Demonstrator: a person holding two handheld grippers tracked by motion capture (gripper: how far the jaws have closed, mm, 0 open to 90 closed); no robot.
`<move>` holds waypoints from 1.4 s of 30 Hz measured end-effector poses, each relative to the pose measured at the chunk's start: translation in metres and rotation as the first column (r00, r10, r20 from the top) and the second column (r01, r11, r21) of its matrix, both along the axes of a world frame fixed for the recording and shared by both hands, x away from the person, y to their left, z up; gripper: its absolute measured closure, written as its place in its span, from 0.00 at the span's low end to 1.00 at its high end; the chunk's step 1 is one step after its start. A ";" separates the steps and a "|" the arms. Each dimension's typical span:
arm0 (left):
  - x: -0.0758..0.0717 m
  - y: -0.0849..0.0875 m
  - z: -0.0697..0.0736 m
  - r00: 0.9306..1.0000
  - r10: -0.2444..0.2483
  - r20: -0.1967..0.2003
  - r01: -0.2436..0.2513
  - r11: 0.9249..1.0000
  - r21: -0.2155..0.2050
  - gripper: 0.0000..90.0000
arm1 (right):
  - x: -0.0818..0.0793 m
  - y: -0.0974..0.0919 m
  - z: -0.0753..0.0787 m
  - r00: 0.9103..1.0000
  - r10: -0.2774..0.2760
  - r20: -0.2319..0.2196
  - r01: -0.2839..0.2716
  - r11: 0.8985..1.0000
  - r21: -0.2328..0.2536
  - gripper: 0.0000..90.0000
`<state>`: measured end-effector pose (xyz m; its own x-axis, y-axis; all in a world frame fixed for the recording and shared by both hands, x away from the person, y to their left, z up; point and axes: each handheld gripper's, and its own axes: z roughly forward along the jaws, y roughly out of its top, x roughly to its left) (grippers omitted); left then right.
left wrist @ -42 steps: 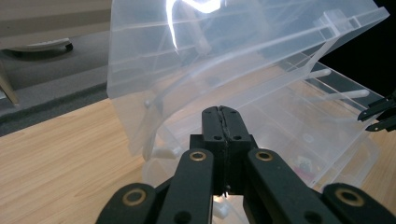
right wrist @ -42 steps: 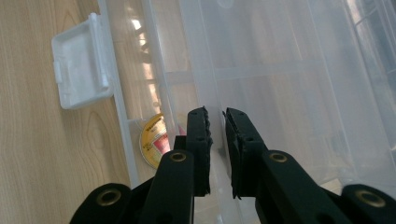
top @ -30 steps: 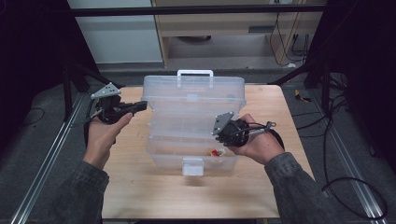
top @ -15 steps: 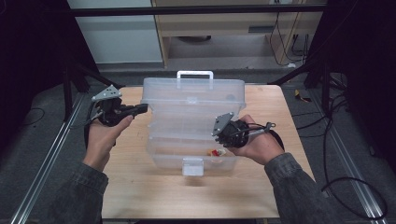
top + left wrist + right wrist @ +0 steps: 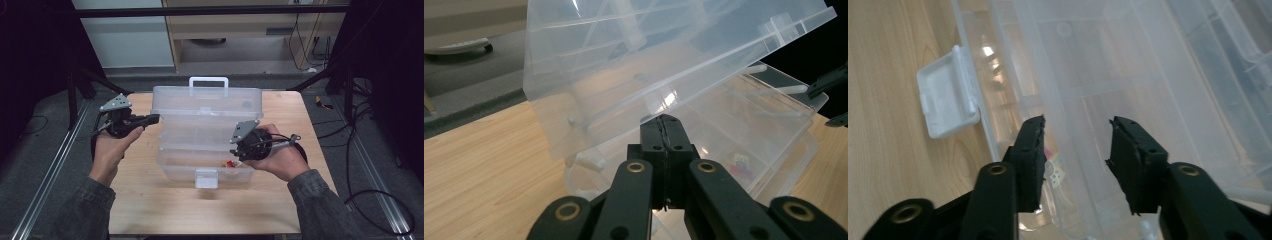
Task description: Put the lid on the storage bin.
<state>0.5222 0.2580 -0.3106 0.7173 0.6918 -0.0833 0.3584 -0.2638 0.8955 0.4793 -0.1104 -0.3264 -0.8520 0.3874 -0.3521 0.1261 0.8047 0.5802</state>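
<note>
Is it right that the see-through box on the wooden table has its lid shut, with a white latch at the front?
Not quite. The lid of the box is open and tipped up, as the high view shows. The white latch is at the front, and the table is wooden.

Wooden table (image 5: 150,210), light grain. Clear plastic organizer box (image 5: 200,165) sits at centre, lid raised toward 12 o'clock, white latch (image 5: 206,178) at 6 o'clock.

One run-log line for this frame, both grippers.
left gripper: shut, empty, at raised lid | right gripper: jaws just opened, nothing gripped, over clear plastic compartment box | small red item inside
</note>
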 end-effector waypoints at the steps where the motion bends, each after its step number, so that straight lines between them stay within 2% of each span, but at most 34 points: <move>1: 0.000 0.000 0.000 1.000 -0.002 0.000 0.002 1.000 0.000 1.00 | -0.001 -0.001 0.001 1.000 -0.003 0.003 0.003 1.000 0.007 0.61; 13: -0.004 0.001 -0.005 1.000 -0.014 -0.006 0.014 1.000 0.000 1.00 | -0.015 -0.019 0.005 0.996 -0.082 0.028 0.080 0.994 0.070 0.46; 19: -0.006 0.002 -0.008 1.000 -0.016 -0.006 0.016 1.000 -0.006 1.00 | -0.021 -0.030 0.007 0.993 -0.113 0.032 0.110 0.989 0.097 0.44; 24: -0.009 0.002 -0.010 1.000 -0.021 -0.010 0.021 1.000 -0.003 1.00 | -0.025 -0.040 0.008 0.990 -0.138 0.030 0.134 0.985 0.110 0.47; 27: -0.010 0.003 -0.012 1.000 -0.028 -0.013 0.028 1.000 -0.005 1.00 | -0.027 -0.047 0.007 0.988 -0.155 0.021 0.151 0.981 0.121 0.52; 35: -0.015 0.003 -0.018 0.999 -0.040 -0.018 0.040 0.999 -0.005 1.00 | -0.028 -0.064 0.001 0.974 -0.225 -0.003 0.223 0.963 0.154 0.65; 42: -0.019 0.003 -0.021 0.999 -0.045 -0.017 0.045 0.999 0.003 1.00 | -0.030 -0.079 -0.005 0.966 -0.256 -0.018 0.255 0.950 0.178 0.77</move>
